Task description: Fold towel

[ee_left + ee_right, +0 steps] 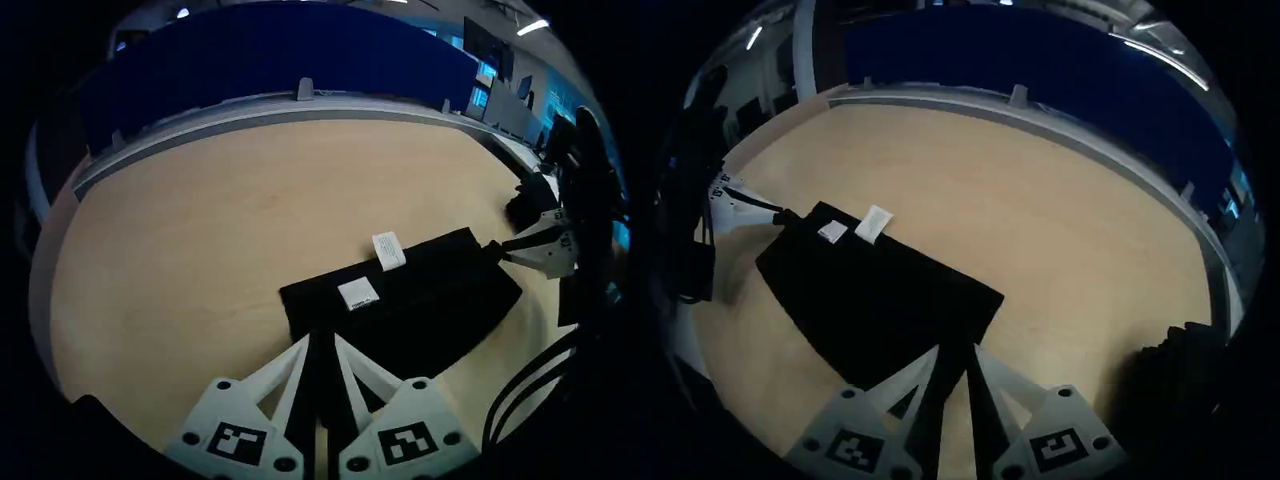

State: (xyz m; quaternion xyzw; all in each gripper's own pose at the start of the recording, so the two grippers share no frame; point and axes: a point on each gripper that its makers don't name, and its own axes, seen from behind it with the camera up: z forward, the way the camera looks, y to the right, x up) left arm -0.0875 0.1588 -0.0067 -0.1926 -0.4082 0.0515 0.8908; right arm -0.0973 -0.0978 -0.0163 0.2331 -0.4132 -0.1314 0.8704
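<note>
Directly ahead in the left gripper view, the left tool [323,340] reaches the near edge of a black towel [432,296] lying flat on the pale wooden worktop [200,240]. Its two white fingers are drawn almost together, with dark cloth pinched between the pads. A white label [390,250] sticks out from the towel's far edge, and a smaller white tag [358,294] lies on the cloth just beside it. At the towel's right-hand corner the right tool [498,250] comes in from the side, its fingers closed on that corner. A blue partition [280,56] runs along the far rim of the worktop, and black cables [528,384] loop at the lower right.

In the right gripper view, the right tool [957,348] has its fingers nearly closed, nipping the near corner of the black towel [856,296], which spreads away to the left across the worktop [1056,240]. The left tool [782,216] grips the far left corner, its tips together on the cloth. The white label [874,223] and the smaller white tag [832,231] sit side by side at the towel's far edge, near that corner. A dark heap [1184,360] rests on the worktop at the right, too dim to identify.
</note>
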